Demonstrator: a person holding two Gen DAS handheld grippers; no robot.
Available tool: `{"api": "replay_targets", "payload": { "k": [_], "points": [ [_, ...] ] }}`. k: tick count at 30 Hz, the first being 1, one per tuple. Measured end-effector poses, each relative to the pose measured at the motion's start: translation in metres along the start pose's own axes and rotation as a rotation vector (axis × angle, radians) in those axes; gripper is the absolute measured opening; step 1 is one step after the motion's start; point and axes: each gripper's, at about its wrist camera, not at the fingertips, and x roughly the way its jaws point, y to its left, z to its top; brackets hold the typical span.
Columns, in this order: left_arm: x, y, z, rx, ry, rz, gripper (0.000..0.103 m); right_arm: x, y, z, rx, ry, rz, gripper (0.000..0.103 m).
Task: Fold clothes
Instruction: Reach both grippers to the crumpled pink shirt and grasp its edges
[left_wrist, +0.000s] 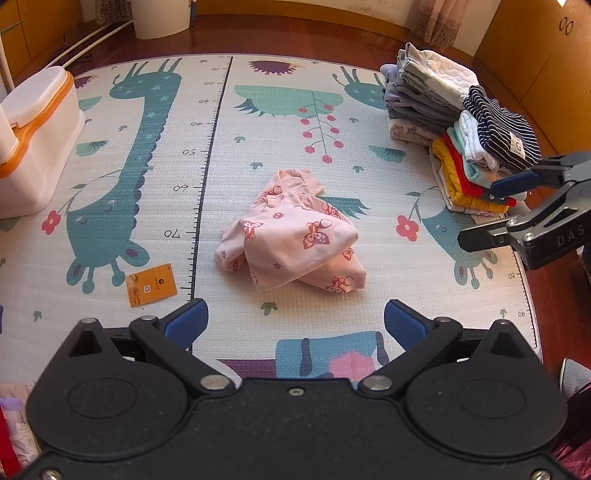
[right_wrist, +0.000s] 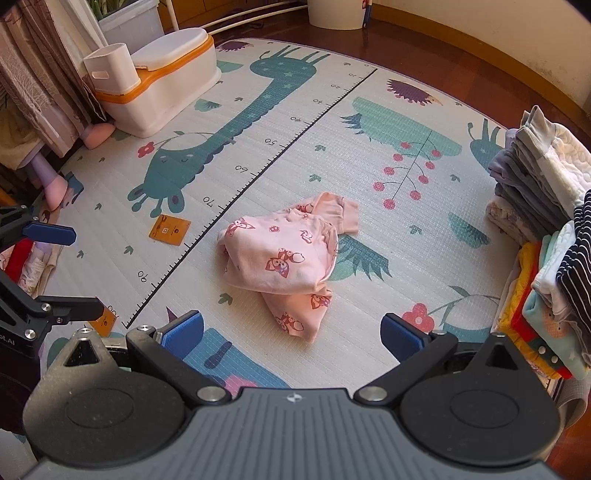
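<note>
A crumpled pink printed cotton garment (left_wrist: 291, 232) lies mid-mat on the animal-print foam play mat (left_wrist: 221, 147), unfolded. Right of it stand apparently folded clothes stacks (left_wrist: 461, 133). Left gripper (left_wrist: 295, 325) and right gripper (right_wrist: 291, 332) hover with jaws spread, empty.

A play mat (left_wrist: 207, 122) covers the floor. A crumpled garment (left_wrist: 291, 236) lies near its middle. A card (left_wrist: 150, 285) lies on the mat to the garment's left, slightly nearer. At the far left edge stands a child's potty (left_wrist: 33, 136). At the right edge sit two stacks of folded clothes (left_wrist: 476, 162), one behind the other. A bin (left_wrist: 160, 16) stands on the bare floor beyond the mat's far edge.
</note>
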Motion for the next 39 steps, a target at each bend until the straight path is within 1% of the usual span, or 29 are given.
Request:
{"api": "replay_targets", "payload": {
  "k": [3, 4, 6, 10, 12, 13, 15, 16, 17, 18, 19, 20, 22, 26, 28, 31, 35, 36, 39],
  "points": [
    [0.007, 0.008, 0.013, 0.084, 0.06, 0.003, 0.102, 0.018, -0.009, 0.006, -0.011, 0.015, -0.02, 0.095],
    [0.01, 0.014, 0.019, 0.107, 0.091, -0.013, 0.102, 0.024, -0.012, 0.008, -0.015, 0.019, -0.027, 0.094],
    [0.015, 0.025, 0.028, 0.131, 0.116, -0.028, 0.102, 0.037, -0.019, 0.013, -0.028, 0.024, -0.03, 0.088],
    [0.031, 0.044, 0.041, 0.138, 0.128, -0.06, 0.102, 0.062, -0.036, 0.023, 0.017, 0.029, 0.015, 0.087],
    [0.043, 0.05, 0.047, 0.161, 0.132, -0.055, 0.102, 0.079, -0.044, 0.028, 0.039, 0.04, 0.041, 0.087],
    [0.051, 0.052, 0.049, 0.188, 0.127, -0.055, 0.102, 0.09, -0.047, 0.03, 0.036, 0.051, 0.051, 0.086],
    [0.062, 0.056, 0.052, 0.218, 0.114, -0.064, 0.101, 0.107, -0.05, 0.032, 0.032, 0.066, 0.068, 0.08],
    [0.07, 0.06, 0.055, 0.219, 0.105, -0.076, 0.101, 0.115, -0.052, 0.033, 0.034, 0.074, 0.077, 0.078],
    [0.076, 0.064, 0.057, 0.214, 0.101, -0.086, 0.1, 0.125, -0.054, 0.034, 0.037, 0.082, 0.09, 0.075],
    [0.084, 0.069, 0.059, 0.202, 0.095, -0.1, 0.093, 0.134, -0.055, 0.036, 0.038, 0.086, 0.102, 0.069],
    [0.092, 0.072, 0.061, 0.193, 0.094, -0.111, 0.086, 0.142, -0.056, 0.037, 0.038, 0.09, 0.111, 0.067],
    [0.099, 0.075, 0.062, 0.185, 0.094, -0.121, 0.082, 0.149, -0.058, 0.037, 0.039, 0.093, 0.119, 0.065],
    [0.113, 0.083, 0.064, 0.164, 0.091, -0.135, 0.071, 0.162, -0.061, 0.04, 0.042, 0.095, 0.135, 0.065],
    [0.143, 0.099, 0.067, 0.129, 0.095, -0.164, 0.067, 0.189, -0.074, 0.048, 0.095, 0.076, 0.177, 0.065],
    [0.158, 0.106, 0.068, 0.129, 0.101, -0.169, 0.063, 0.205, -0.083, 0.054, 0.131, 0.058, 0.197, 0.065],
    [0.175, 0.113, 0.069, 0.13, 0.106, -0.189, 0.061, 0.227, -0.092, 0.06, 0.162, 0.048, 0.184, 0.065],
    [0.197, 0.123, 0.069, 0.131, 0.114, -0.216, 0.055, 0.257, -0.101, 0.063, 0.159, 0.055, 0.171, 0.065],
    [0.203, 0.125, 0.069, 0.131, 0.116, -0.223, 0.051, 0.263, -0.102, 0.064, 0.155, 0.056, 0.173, 0.065],
    [0.22, 0.133, 0.069, 0.132, 0.122, -0.243, 0.047, 0.28, -0.105, 0.067, 0.154, 0.05, 0.198, 0.065]
  ]
}}
